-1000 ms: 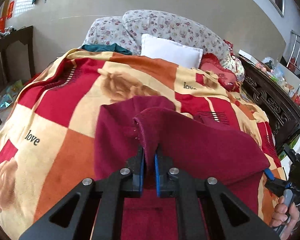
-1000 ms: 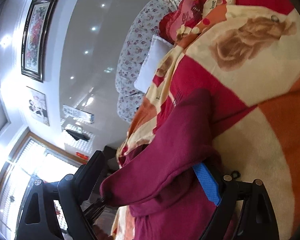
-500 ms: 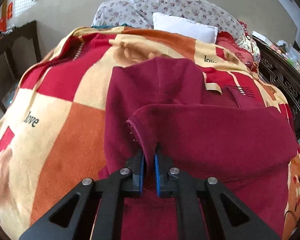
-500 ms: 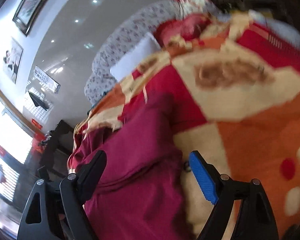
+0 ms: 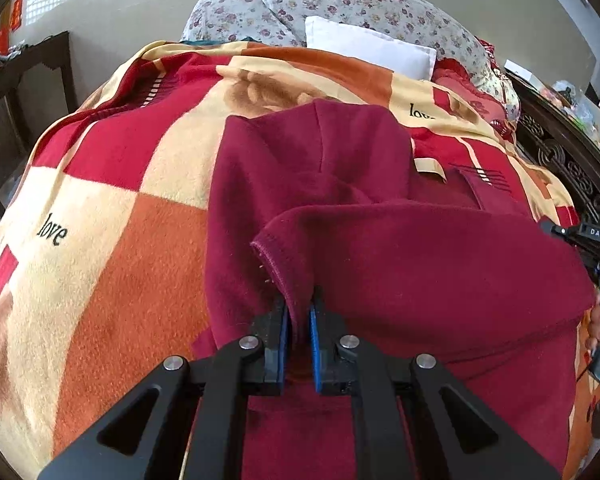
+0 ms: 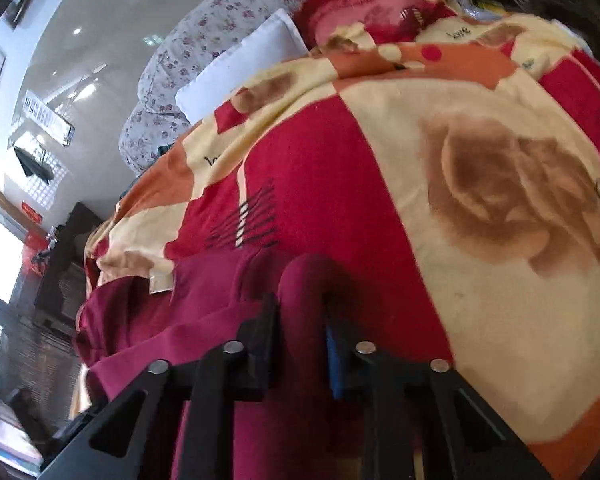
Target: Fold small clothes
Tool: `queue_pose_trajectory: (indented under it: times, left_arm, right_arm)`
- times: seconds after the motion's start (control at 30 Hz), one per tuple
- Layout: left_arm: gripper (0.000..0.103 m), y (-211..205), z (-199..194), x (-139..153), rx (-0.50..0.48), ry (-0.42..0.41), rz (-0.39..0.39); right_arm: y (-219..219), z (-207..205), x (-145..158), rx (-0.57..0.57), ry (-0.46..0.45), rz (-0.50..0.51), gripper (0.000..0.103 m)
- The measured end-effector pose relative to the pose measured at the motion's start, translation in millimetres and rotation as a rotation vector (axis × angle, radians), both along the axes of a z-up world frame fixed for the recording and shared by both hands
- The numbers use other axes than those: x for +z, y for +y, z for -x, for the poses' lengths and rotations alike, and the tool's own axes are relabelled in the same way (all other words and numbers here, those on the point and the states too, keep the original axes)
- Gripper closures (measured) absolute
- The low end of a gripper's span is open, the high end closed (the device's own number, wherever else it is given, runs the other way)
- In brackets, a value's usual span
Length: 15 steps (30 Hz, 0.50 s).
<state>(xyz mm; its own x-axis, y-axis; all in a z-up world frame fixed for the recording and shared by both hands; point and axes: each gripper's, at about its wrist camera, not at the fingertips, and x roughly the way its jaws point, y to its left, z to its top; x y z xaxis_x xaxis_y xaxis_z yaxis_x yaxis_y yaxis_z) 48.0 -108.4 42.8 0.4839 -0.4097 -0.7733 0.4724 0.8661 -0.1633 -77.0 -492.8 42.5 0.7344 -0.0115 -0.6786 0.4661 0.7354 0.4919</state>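
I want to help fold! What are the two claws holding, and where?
Both hold the maroon garment: the left claw pinches its stitched hem edge, the right claw a bunched fold.

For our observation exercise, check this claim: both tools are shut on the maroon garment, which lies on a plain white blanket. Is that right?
Not quite. The blanket is not plain white: the left wrist view shows red, orange and cream squares. The rest holds: the left tool and right tool are each shut on the maroon garment.
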Motion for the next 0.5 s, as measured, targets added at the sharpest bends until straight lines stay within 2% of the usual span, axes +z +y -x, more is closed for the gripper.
queue_pose_trajectory:
  times: [0.07,0.13,0.17,0.3,0.5]
  left_arm:
    - [0.093,-0.2,-0.6,-2.2,-0.003,0.0,0.001]
    - [0.091,-2.4,-1.3,-6.6,0.0,0.002,-0.004]
    - [0.09,-3.4,-1.3,-8.2,0.005,-0.001,-0.008]
    - [0.089,-5.3,2.3,-7.7,0.007,-0.028,-0.027]
    - [0.088,-3.4,4.9,-6.3,0.025,-0.03,-0.018]
  right_arm:
    - [2.0,1.1,3.4,-0.026,0.028,0.096,0.086]
    - [1.1,-6.2,-4.7,-0.048,0.122,0.185,0.086]
    - [0.0,-6.7,-7.6,-0.041,0.134,0.182,0.086]
    - [4.3,18.1,10.6,-0.037,0.056,0.155,0.086]
    - [52.3,49.5,49.7,0.053,0.003,0.248,0.085]
